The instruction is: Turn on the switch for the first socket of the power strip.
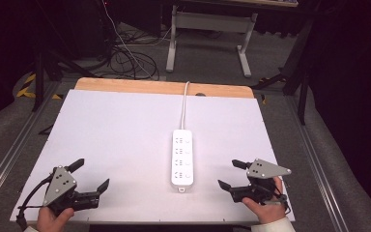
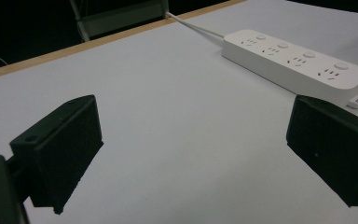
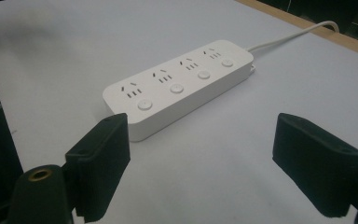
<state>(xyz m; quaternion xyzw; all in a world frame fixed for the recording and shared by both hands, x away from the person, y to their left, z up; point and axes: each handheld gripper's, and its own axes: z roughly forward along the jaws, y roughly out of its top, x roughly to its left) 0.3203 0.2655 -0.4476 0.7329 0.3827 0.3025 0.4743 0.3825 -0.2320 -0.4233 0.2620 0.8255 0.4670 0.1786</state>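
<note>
With jaws spread and empty, the right gripper (image 1: 232, 174) faces the power strip (image 1: 182, 155) just ahead on the table (image 1: 111, 130), where a level, square approach should serve best.

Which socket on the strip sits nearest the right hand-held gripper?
The end socket of the power strip, farthest from its cord; the other three sit farther up toward the cord.

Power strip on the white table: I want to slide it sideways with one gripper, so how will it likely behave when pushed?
The power strip is a long, flat, rigid block lying flat, so it should slide, not tip or roll. Its smooth shell on the smooth table probably slides easily. The cable runs off the far edge, so a push near one end will likely pivot it.
</note>
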